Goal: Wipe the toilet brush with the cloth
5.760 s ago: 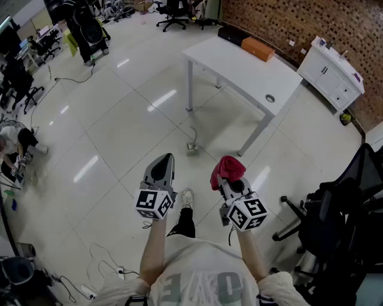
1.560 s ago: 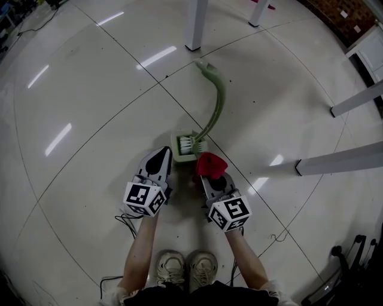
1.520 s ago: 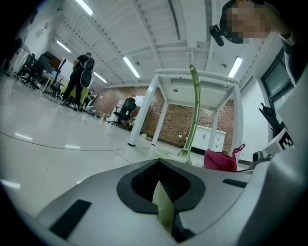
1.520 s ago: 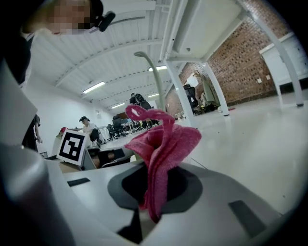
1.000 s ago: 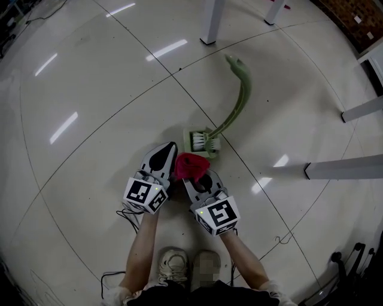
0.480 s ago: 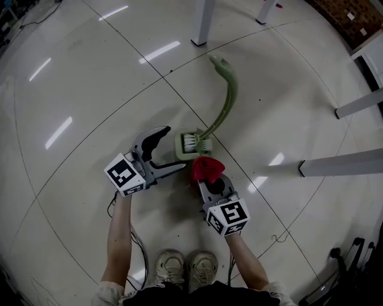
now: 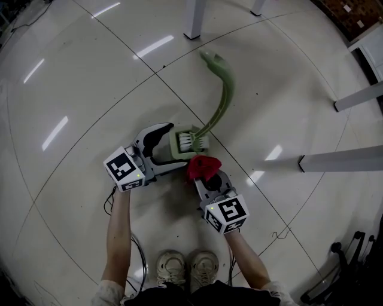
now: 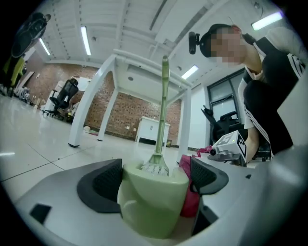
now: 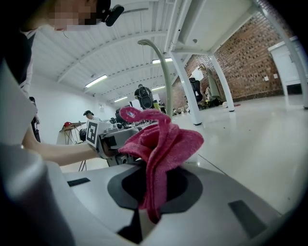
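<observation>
On floor (image 7: 90,72) at 12 o'clock: left gripper (image 7: 175,147) just opened wide round toilet brush holder (image 7: 181,143); right gripper (image 7: 206,177) pinches red cloth (image 7: 201,165). Off-centre clamp could tip holder.

The head view looks steeply down from above the person onto the floor (image 7: 66,197), with shoes (image 7: 187,268) at six o'clock and a table leg (image 7: 192,18) at twelve. The left gripper view sits almost at floor level, faces level, and is very close to the brush holder (image 8: 151,204). The right gripper view also sits low and looks past the cloth (image 9: 163,144) across the room. Both share the brush handle (image 8: 163,105). The left one shows the right gripper (image 8: 216,151) at three o'clock, and the right one shows the left gripper (image 9: 115,141) at nine.
</observation>
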A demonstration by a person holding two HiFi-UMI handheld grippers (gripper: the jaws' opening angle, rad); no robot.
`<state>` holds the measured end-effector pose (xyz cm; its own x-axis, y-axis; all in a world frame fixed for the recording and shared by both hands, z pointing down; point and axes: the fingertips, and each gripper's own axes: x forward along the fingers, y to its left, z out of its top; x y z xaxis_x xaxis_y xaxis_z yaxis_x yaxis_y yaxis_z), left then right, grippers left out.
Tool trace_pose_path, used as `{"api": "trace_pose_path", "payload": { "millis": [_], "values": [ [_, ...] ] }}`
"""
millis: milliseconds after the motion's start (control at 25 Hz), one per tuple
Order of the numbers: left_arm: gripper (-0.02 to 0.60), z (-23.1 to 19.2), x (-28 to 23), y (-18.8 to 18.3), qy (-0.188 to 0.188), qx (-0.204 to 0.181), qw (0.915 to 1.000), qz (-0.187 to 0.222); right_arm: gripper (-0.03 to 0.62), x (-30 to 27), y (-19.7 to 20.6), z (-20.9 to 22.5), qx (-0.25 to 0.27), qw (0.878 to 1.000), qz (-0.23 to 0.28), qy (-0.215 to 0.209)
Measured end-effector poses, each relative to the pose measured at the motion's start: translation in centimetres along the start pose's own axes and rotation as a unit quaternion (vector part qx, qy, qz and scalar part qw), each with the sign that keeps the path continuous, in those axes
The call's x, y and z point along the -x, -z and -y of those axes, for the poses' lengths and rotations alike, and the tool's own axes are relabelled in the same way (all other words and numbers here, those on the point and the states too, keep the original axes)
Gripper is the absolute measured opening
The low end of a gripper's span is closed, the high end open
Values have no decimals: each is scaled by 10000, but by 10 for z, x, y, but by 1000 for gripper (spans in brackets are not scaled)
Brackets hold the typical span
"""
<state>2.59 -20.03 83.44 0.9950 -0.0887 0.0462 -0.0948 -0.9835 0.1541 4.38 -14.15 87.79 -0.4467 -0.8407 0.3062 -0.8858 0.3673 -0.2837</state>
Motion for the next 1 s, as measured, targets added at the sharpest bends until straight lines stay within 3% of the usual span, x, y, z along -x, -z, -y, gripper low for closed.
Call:
{"api": "trace_pose_path", "payload": {
  "millis": [280, 440, 640, 840, 1000],
  "values": [
    [420, 19, 17, 4, -86, 57, 9999, -63, 32, 1, -7, 27, 170, 9993, 8, 330],
    [420, 43, 25, 7, 41, 137, 9998, -115, 32, -6, -17, 51, 585, 9971, -55, 491],
    [420, 81, 18, 13, 299, 185, 9993, -129, 32, -7, -36, 78, 735, 9952, 3, 643],
    [420, 55, 26, -10, -257, 63, 9993, 275, 32, 6, -41, 68, 686, 9952, 104, 694],
    [420, 27, 14, -14, -130, -95, 9999, 34, 32, 21, -25, 55, 237, 9974, 88, 670]
  ]
}}
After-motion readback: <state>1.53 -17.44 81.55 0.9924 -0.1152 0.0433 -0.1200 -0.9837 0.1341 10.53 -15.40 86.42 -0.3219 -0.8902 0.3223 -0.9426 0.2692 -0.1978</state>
